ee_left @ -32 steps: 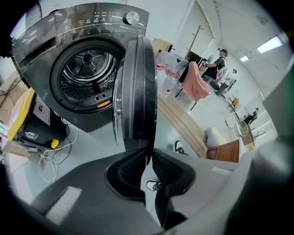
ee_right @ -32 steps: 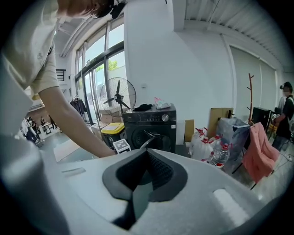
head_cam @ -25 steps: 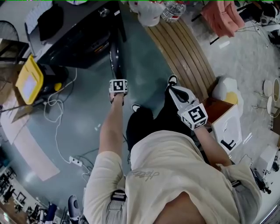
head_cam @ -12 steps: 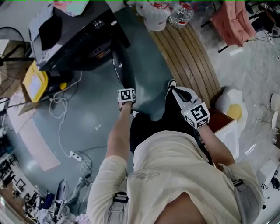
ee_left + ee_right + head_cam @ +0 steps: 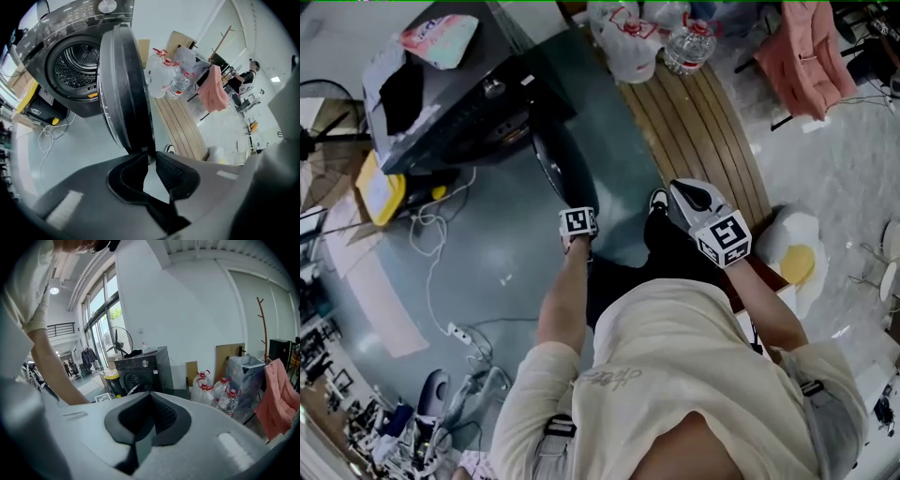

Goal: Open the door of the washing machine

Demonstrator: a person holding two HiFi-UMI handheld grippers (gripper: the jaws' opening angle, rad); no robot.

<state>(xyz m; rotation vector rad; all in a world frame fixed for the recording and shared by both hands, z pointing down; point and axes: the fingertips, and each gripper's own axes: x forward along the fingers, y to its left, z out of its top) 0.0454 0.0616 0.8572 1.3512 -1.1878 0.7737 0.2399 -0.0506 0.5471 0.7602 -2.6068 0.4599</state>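
Left gripper view: washing machine at left, drum exposed. Door swung out, edge-on, long axis upright. Left gripper pinches the door's free rim, with the hinge ahead of the fingers toward the machine. Right gripper closed, empty, farther from door.

At far left we have the washer, its door swung out toward us, its near edge between the jaws of the left gripper. Left of the washer sits a bin, with a cable on the floor before it. Right of the door lie boards; at their far end stand bottles and a bag. A cloth hangs far right.
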